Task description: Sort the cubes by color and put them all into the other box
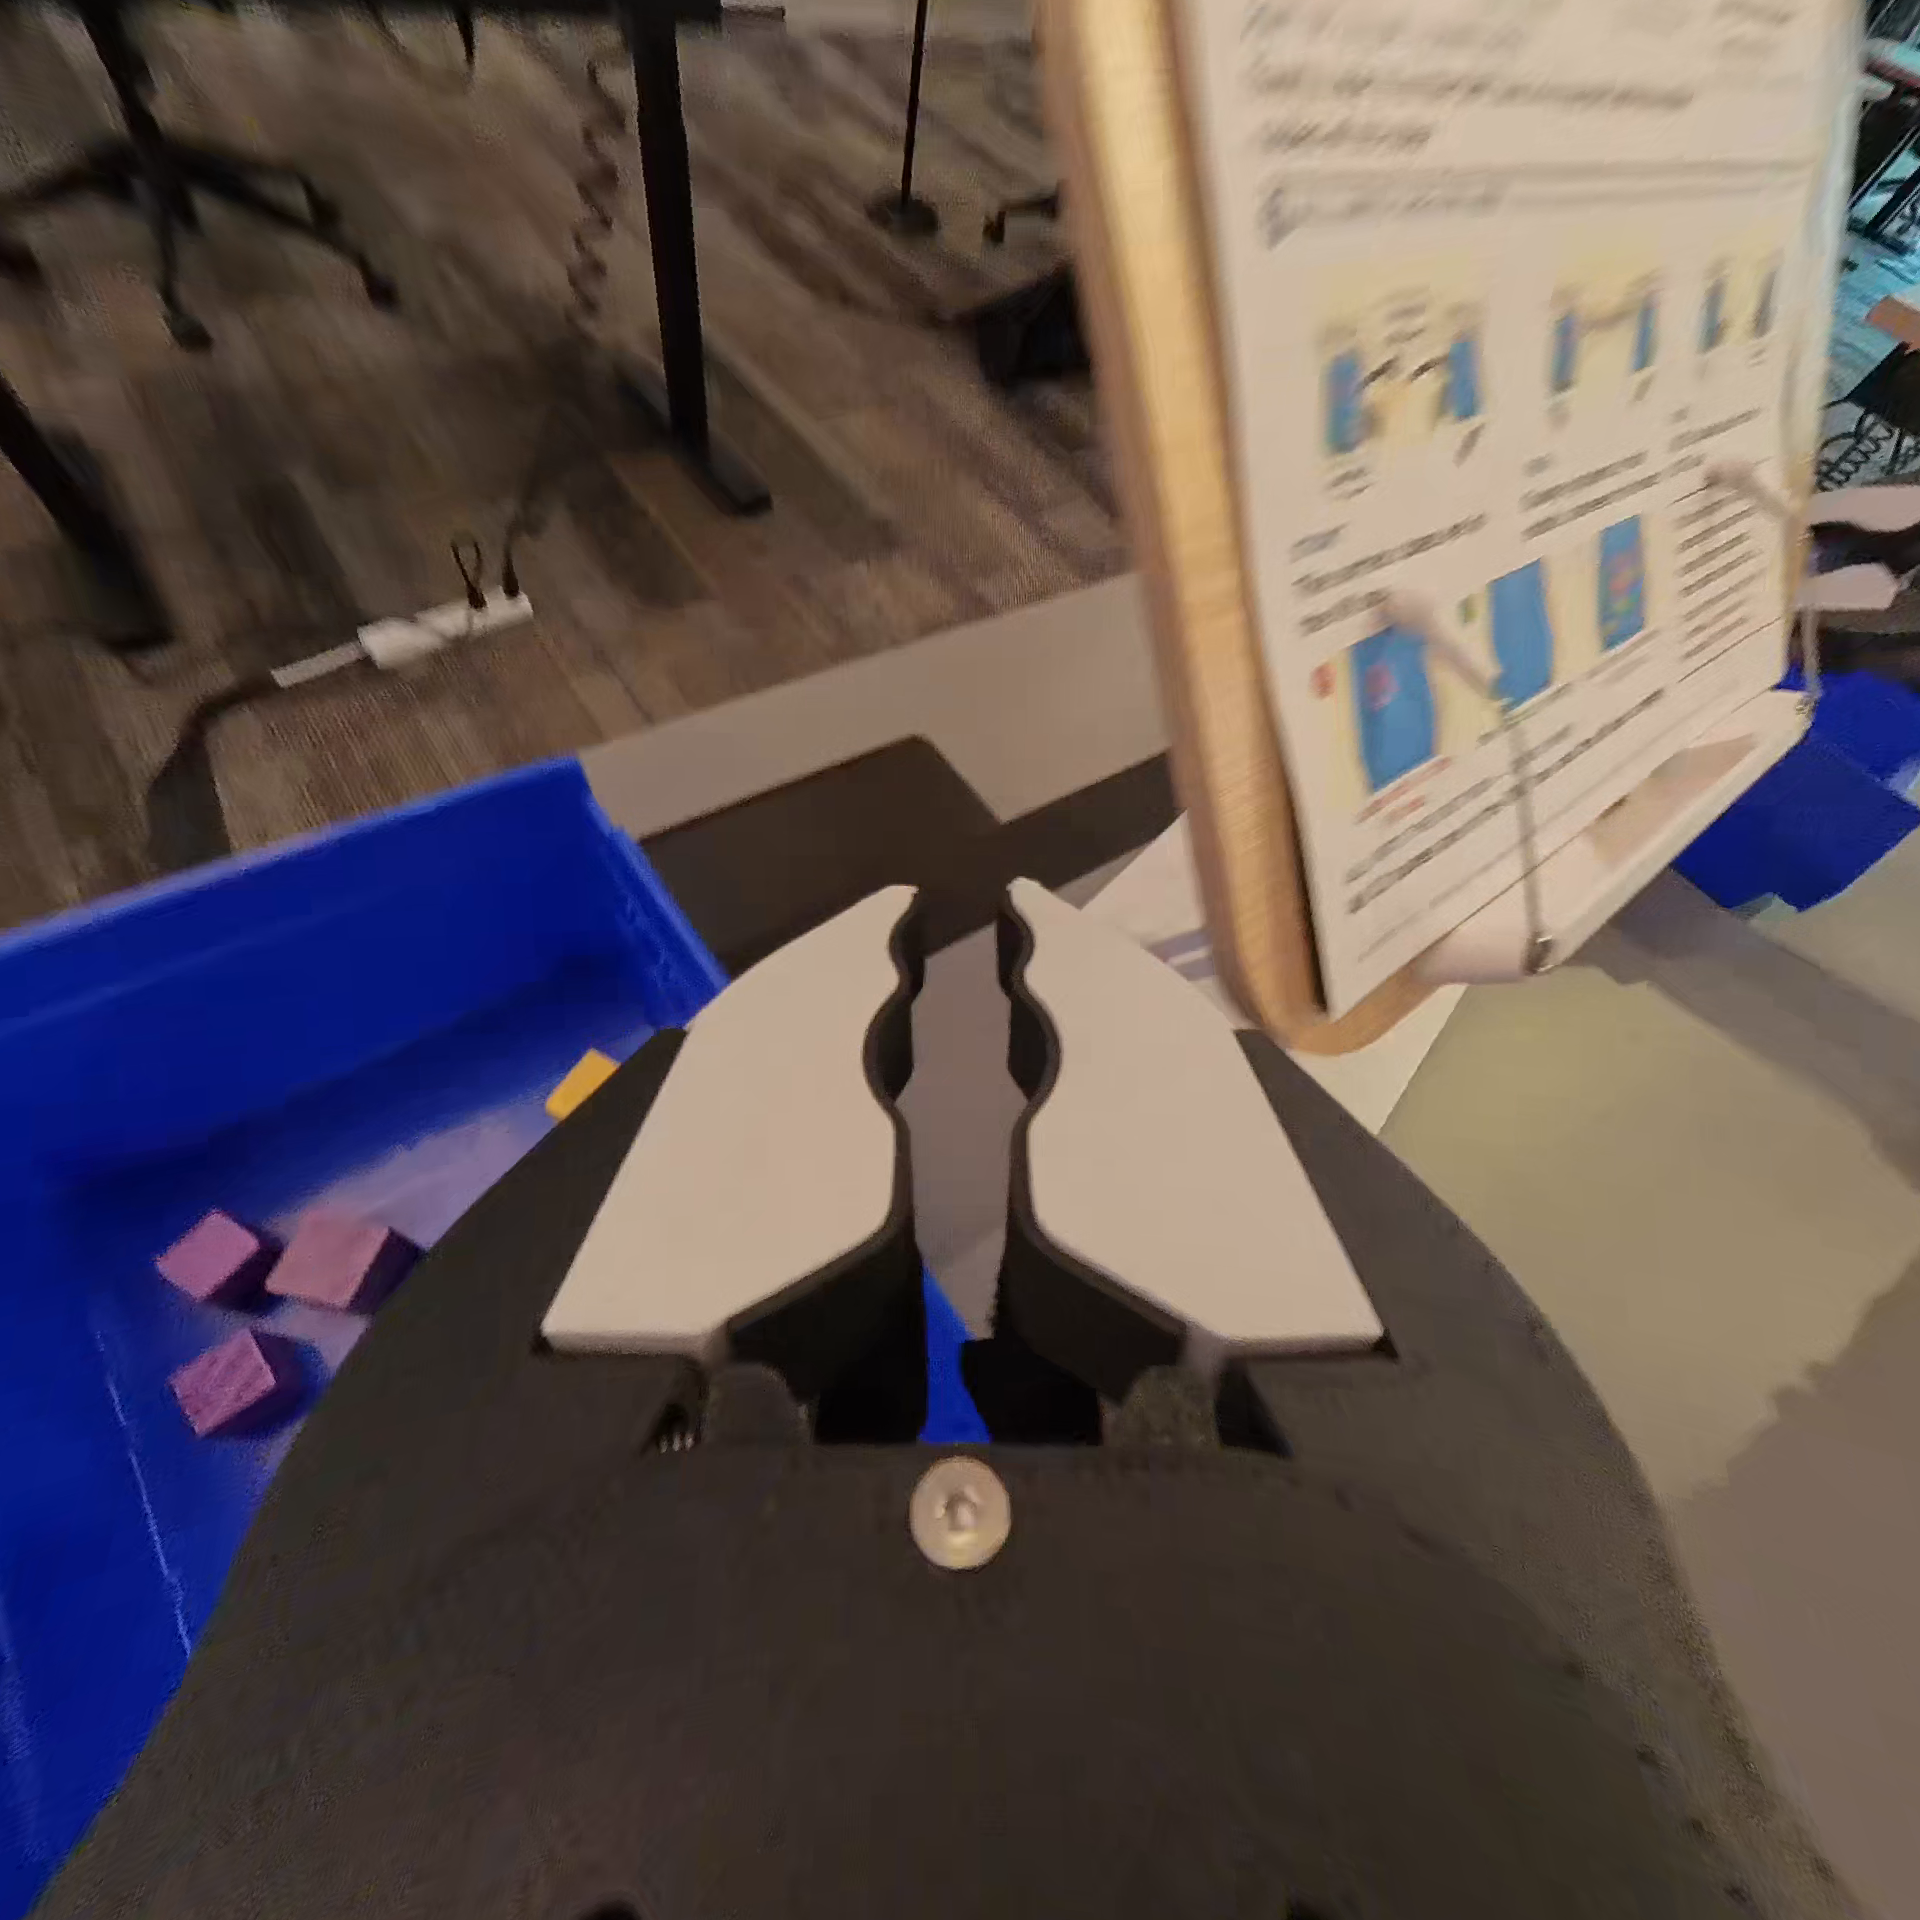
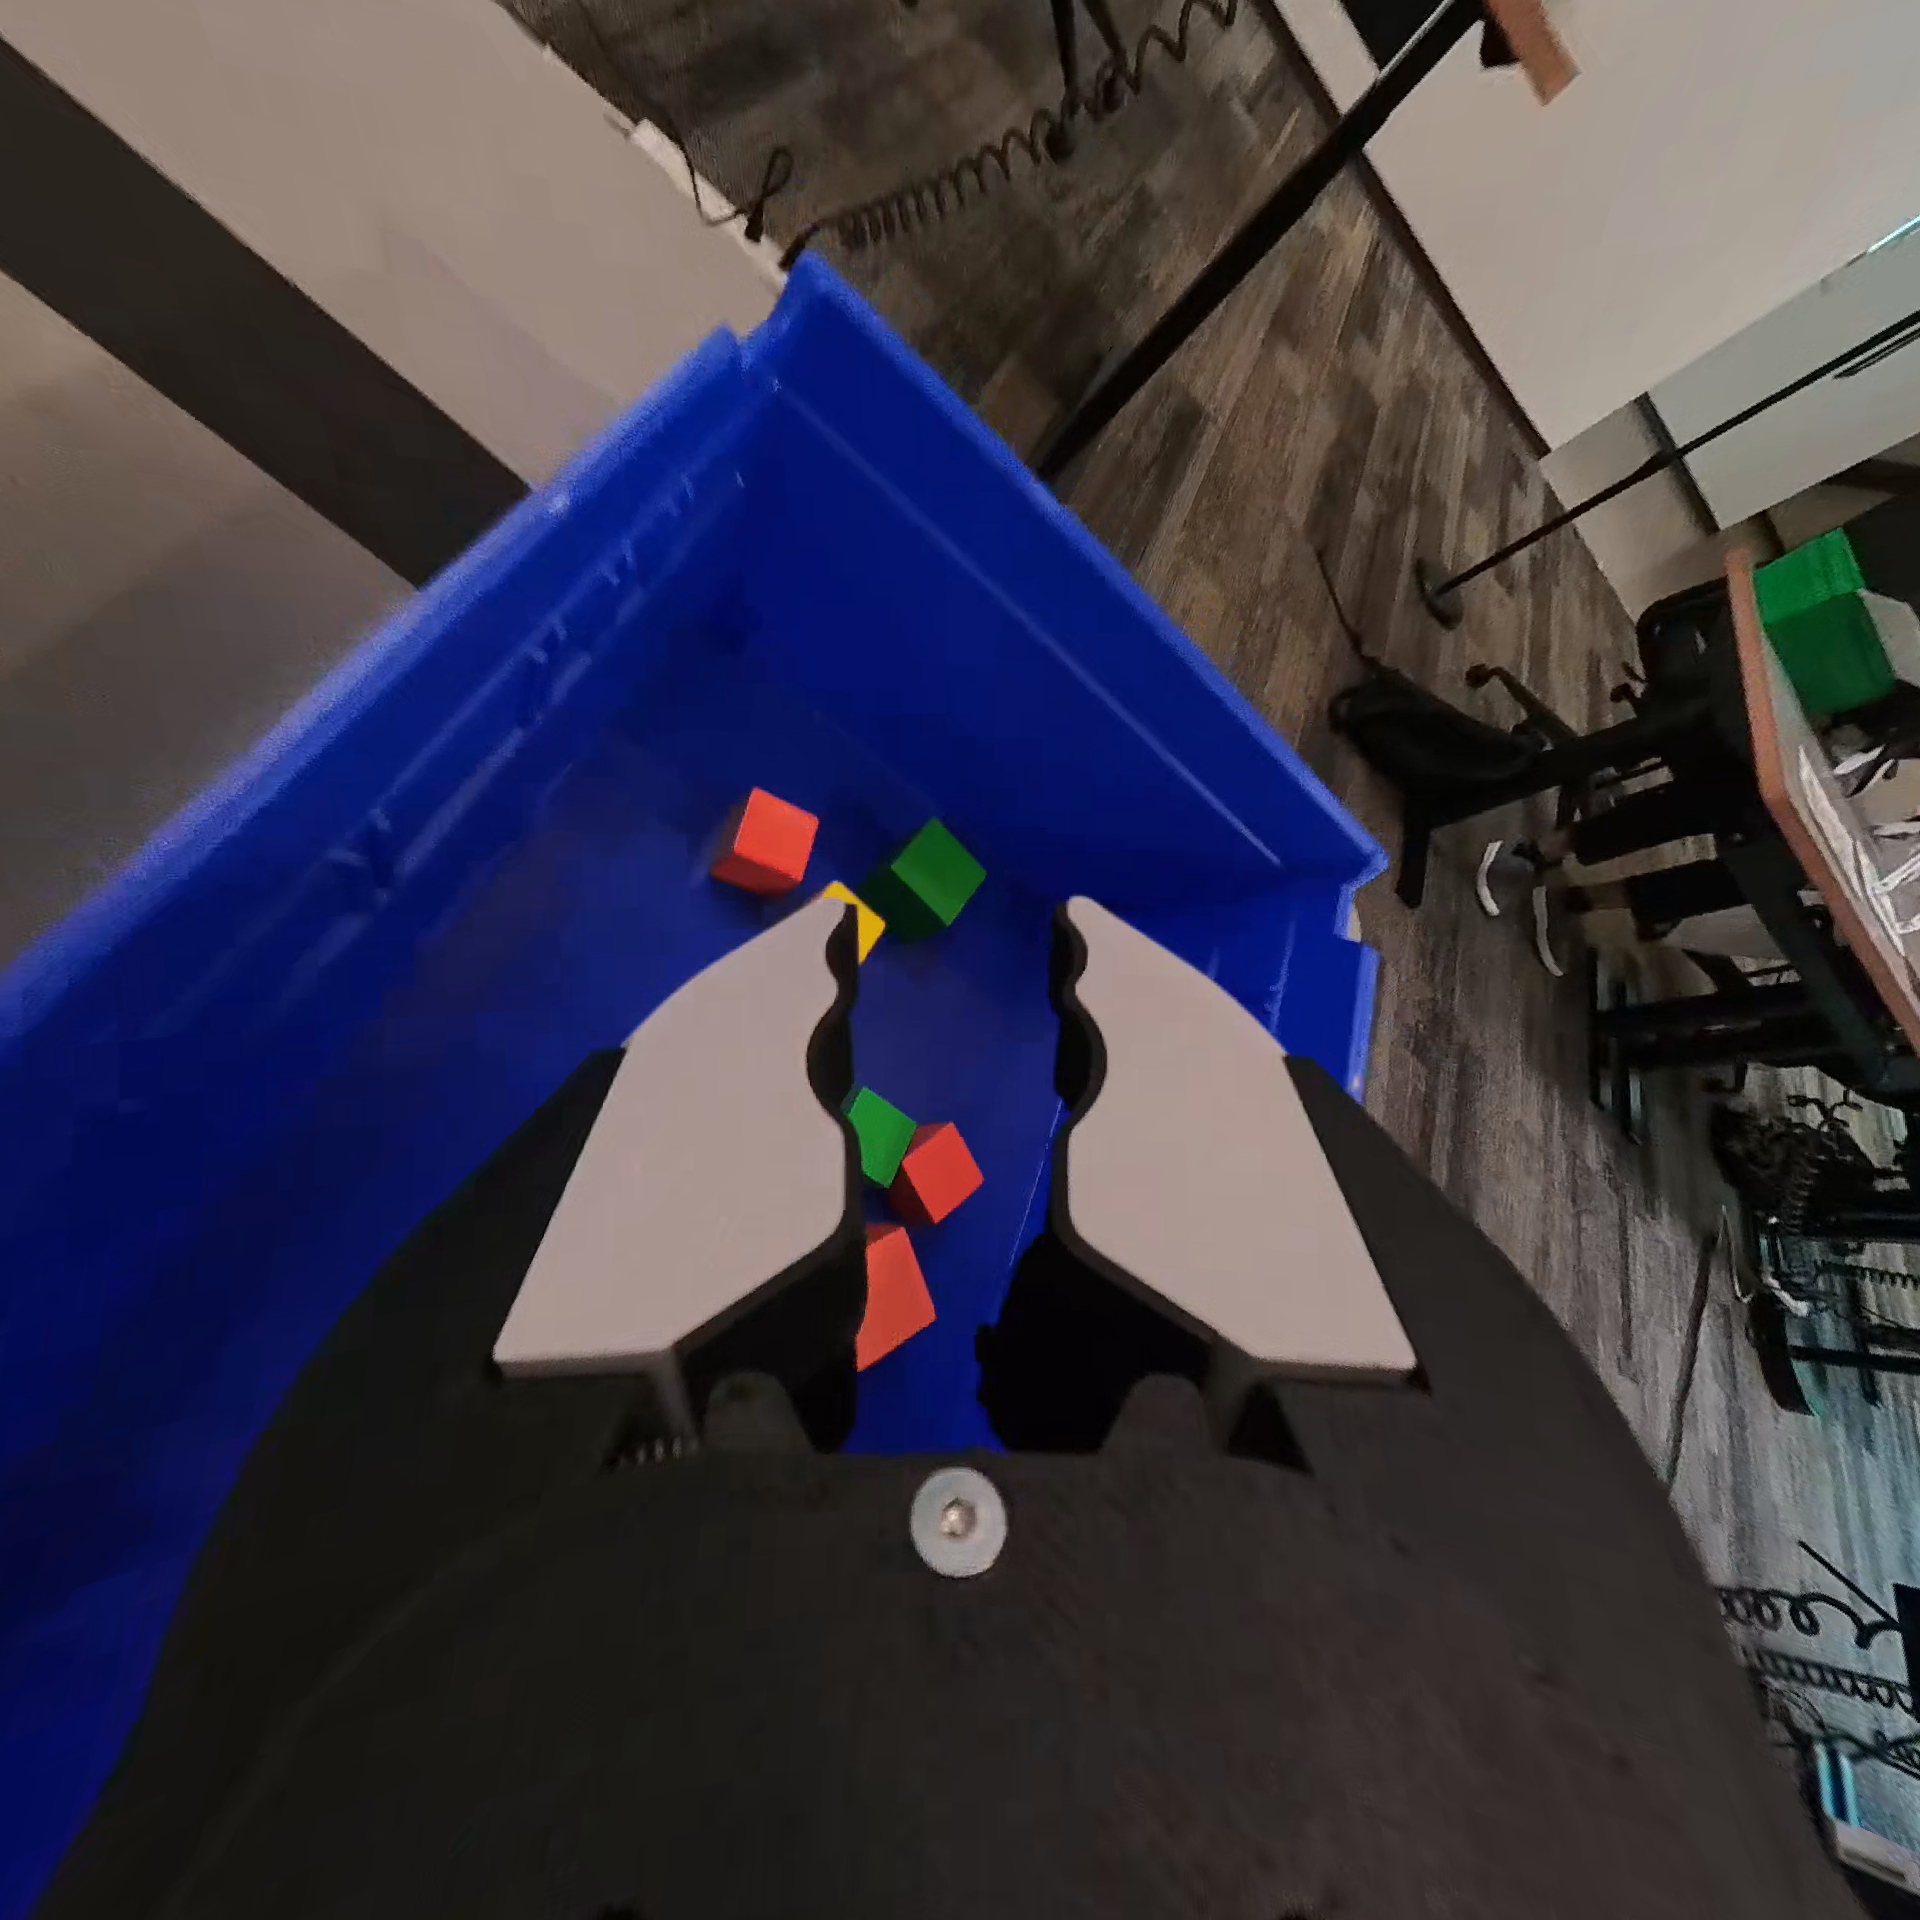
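The left gripper (image 1: 961, 904) hangs above the near right corner of a blue plastic box (image 1: 312, 935), its jaws slightly apart with nothing between them. Three purple cubes (image 1: 270, 1299) lie together on that box's floor, and a yellow cube (image 1: 582, 1081) shows just beside the gripper's body. A wooden stand with a printed sheet (image 1: 1507, 499) rises from the tabletop (image 1: 1610, 1195) to the right. The right gripper (image 2: 956, 914) points into another blue plastic box (image 2: 468, 831), jaws wide apart and bare. On its floor lie three red cubes (image 2: 767, 840), two green cubes (image 2: 935, 873) and a yellow cube (image 2: 862, 925), partly hidden behind the left fingertip.
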Demonstrator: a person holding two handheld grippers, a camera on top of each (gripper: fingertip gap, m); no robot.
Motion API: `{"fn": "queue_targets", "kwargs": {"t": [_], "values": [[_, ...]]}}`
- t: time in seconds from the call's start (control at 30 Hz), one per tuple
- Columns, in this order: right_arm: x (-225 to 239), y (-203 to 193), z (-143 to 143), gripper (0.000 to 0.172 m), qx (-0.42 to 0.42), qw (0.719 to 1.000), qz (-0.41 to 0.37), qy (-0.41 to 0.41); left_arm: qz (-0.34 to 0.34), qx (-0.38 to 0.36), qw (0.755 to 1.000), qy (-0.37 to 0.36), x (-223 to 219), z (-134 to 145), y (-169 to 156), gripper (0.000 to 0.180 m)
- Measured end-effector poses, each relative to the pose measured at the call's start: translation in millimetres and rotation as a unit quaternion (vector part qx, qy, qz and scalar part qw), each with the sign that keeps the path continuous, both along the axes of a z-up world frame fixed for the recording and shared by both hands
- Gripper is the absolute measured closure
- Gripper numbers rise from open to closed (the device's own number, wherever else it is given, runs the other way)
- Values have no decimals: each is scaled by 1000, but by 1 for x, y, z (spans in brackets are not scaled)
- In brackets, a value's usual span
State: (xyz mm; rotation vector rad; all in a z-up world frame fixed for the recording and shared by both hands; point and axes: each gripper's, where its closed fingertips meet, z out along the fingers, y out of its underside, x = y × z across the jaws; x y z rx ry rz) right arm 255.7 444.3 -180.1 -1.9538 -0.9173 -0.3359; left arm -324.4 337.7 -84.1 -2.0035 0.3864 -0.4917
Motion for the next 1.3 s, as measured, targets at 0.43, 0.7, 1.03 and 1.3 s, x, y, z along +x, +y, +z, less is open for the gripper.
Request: {"fn": "queue_targets", "kwargs": {"t": [0.43, 0.7, 1.03, 1.3], "values": [[-32, -4, 13, 142, 37, 999, 29, -22, 82, -183, 977, 77, -74, -129, 35, 145], [-38, -3, 0, 142, 27, 998, 40, -38, -50, -191, 964, 177, -90, -163, 52, 149], [-44, -4, -5, 143, 30, 996, 48, -67, -120, -189, 951, 214, -87, -191, 62, 149], [-49, -5, -2, 143, 37, 995, 54, -69, -141, -191, 947, 214, -77, -197, 70, 151]]}}
